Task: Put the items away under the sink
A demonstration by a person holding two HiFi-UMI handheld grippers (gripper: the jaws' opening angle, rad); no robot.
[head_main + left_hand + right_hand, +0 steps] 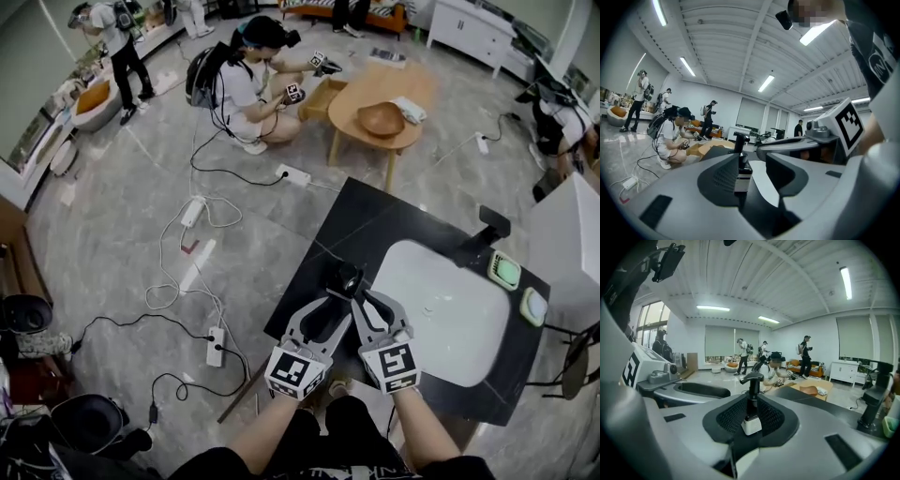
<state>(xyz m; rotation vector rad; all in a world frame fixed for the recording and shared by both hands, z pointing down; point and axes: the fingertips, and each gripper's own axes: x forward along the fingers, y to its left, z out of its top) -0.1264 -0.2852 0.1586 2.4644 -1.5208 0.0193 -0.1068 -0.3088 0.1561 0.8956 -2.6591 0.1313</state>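
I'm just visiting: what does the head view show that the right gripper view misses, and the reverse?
Only the head view: the white sink bowl seen whole, and the wearer's forearms. Only the right gripper view: the ceiling with its strip lights. Both: the pump bottle, the black faucet, the round wooden table and a crouching person.
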